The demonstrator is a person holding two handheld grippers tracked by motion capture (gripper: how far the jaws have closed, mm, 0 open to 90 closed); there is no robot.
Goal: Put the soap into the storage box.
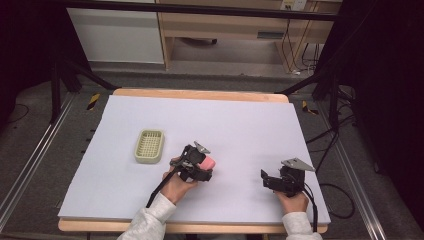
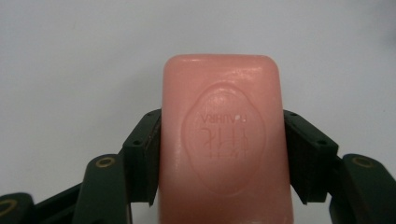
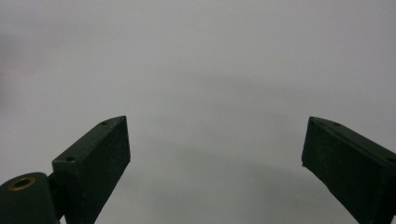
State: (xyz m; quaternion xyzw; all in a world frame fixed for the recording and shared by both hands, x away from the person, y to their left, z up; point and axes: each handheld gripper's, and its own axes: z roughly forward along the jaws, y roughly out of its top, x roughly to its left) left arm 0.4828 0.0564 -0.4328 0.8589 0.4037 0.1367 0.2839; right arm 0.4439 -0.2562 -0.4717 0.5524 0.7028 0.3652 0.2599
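While the pink soap bar [image 2: 223,140] sits squarely between the jaws of the left gripper [image 1: 201,165], both pads press its long sides and its stamped face shows. It is held near the table's [image 1: 240,120] middle, right of a pale basket [image 1: 149,146]. Well apart, the right gripper [image 1: 267,178] holds its jaws wide with nothing between them.

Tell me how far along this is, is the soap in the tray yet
Not yet. Done: the left gripper has closed on the pink soap, a jaw pressing each side. In hand: the soap sits in that gripper to the right of the tray. Left, by my guess: carrying it over and setting it in the tray, which looks empty. The right gripper is open and holds nothing.
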